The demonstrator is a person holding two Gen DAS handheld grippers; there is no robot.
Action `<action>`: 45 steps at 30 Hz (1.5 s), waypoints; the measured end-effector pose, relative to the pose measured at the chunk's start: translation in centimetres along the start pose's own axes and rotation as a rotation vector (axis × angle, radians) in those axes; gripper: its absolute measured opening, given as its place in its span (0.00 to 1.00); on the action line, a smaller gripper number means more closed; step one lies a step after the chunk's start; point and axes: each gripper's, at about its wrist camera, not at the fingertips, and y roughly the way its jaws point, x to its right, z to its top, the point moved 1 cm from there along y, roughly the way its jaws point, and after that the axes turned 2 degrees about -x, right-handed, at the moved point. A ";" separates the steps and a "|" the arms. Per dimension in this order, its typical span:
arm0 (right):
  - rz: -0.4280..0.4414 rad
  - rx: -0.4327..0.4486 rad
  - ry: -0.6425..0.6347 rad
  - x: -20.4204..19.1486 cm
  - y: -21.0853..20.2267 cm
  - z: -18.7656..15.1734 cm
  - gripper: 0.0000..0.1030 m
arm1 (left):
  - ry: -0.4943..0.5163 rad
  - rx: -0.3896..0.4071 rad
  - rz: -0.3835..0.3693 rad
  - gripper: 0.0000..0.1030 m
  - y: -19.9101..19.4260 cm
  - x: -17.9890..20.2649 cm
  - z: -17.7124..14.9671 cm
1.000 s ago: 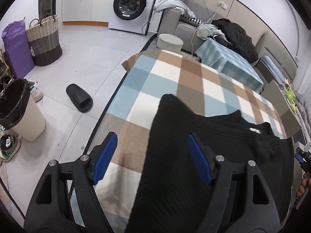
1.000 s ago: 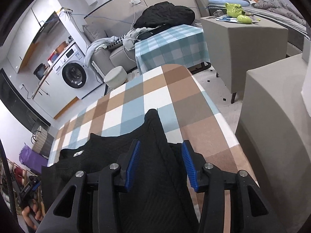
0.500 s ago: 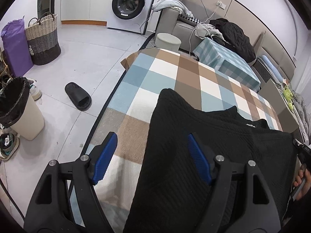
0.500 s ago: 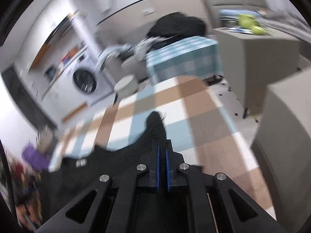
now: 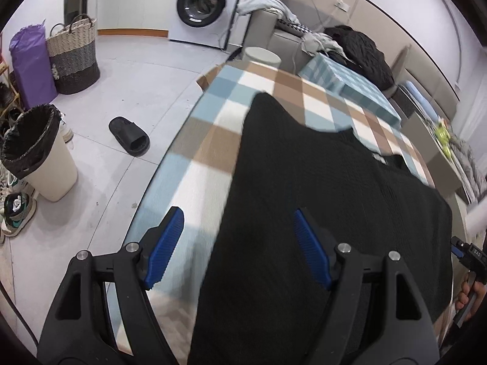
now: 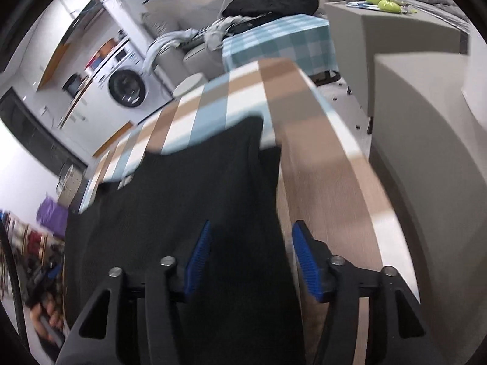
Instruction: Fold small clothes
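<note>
On the checked brown, blue and white tablecloth (image 5: 213, 152), seen from the left wrist, a black textured knit top (image 5: 319, 197) lies spread flat, its near hem toward the camera and one shoulder reaching toward the far edge. Soft, light and limp, it should drape rather than hold shape; its left side edge, lying between the spread blue pads of the left gripper (image 5: 239, 245), looks the natural hold. Beyond the table's left edge sit a black slipper (image 5: 129, 136), a cream bin with a black liner (image 5: 39, 155) and a woven basket (image 5: 73, 54), none in the way.

From the right wrist, the right gripper (image 6: 252, 258) is likewise parted, straddling the garment's right side edge over the cloth. A grey upholstered block (image 6: 426, 152) stands just beyond the table's right edge.
</note>
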 end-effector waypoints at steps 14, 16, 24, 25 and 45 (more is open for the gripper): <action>0.066 0.019 -0.095 -0.2 -3.9 -9.8 0.54 | 0.108 -0.078 -0.014 0.70 -2.6 1.4 -8.3; 0.091 0.032 -0.101 -0.5 -3.9 -10.3 0.44 | 0.097 -0.075 -0.025 0.70 -3.0 1.2 -8.8; 0.039 0.090 -0.146 -1.0 -4.9 -11.4 0.12 | 0.095 -0.070 -0.024 0.70 -4.1 0.9 -9.9; 0.027 0.082 -0.156 -1.1 -5.1 -11.9 0.12 | 0.095 -0.069 -0.024 0.70 -4.2 0.9 -10.0; 0.017 0.068 -0.097 -1.4 -4.4 -11.0 0.15 | 0.140 -0.017 -0.034 0.17 -5.8 1.8 -11.7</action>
